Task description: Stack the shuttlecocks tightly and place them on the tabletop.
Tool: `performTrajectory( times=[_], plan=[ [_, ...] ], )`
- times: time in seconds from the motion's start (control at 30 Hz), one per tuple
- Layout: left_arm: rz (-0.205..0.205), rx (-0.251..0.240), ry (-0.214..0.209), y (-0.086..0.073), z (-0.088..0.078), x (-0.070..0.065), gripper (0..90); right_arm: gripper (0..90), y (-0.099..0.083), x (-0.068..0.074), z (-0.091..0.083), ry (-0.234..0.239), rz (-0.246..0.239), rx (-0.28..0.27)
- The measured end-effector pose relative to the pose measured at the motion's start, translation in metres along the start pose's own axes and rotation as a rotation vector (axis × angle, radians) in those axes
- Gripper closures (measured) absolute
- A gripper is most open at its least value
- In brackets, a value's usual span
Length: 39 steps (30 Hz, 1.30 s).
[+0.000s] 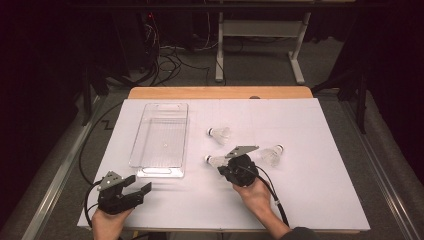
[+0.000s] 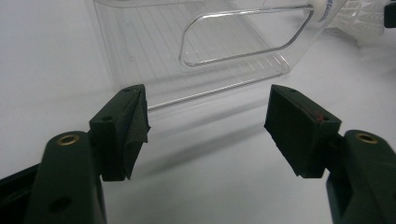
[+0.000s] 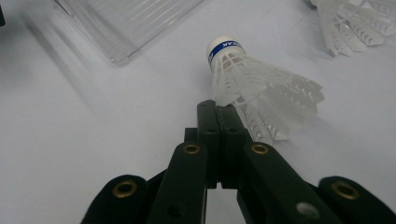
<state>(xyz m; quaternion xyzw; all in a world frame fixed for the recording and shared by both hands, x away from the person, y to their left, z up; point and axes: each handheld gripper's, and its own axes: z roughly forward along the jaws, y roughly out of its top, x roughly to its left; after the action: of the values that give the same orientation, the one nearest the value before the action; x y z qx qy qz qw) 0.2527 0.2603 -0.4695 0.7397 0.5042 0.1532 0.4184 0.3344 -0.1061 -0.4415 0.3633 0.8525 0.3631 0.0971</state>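
Clear bin [image 1: 162, 141] — left of centre in the high view, upright on the white table [image 1: 320, 200], nothing inside. No shuttlecock is in it yet, so the loading looks unstarted; all three remain to be moved.

Shuttlecocks — three, all on the table right of the bin. Upper one [image 1: 220, 134] lies alone. Right one [image 1: 273, 154] lies just past the right gripper's grey plate. Near shuttlecock [image 1: 214, 161] lies at centre frame, cork toward the bin.

Right gripper [image 1: 227, 167] — jaws pressed together, pinching the skirt edge of the near shuttlecock [image 3: 254, 91], as best the right gripper view shows. Judged: pickup of the first item in hand.

Left gripper [image 1: 141, 187] — lower left of the high view, jaws spread wide, holding nothing, facing the bin's near end wall [image 2: 243, 37].

Hard to make out — how much of the skirt sits between the closed jaws; the tips cover the contact. Whether the shuttlecock is lifted or resting on the table cannot be told. The right gripper's body covers part of the near shuttlecock's skirt in the high view. The upper shuttlecock [image 3: 355, 21] is cut off at the upper right of the right gripper view.
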Motion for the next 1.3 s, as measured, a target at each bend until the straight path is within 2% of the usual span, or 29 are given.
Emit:
performTrajectory(
  times=[0.7,1.3],
  plan=[
    [0.006,-0.002,0.004,0.000,-0.002,-0.001,31.2,90.0,-0.002,-0.021,-0.021,-0.016,0.008,0.002],
    [0.007,0.001,0.005,0.000,-0.002,0.000,31.2,90.0,0.008,-0.041,-0.030,-0.042,0.043,0.007]
  ],
)
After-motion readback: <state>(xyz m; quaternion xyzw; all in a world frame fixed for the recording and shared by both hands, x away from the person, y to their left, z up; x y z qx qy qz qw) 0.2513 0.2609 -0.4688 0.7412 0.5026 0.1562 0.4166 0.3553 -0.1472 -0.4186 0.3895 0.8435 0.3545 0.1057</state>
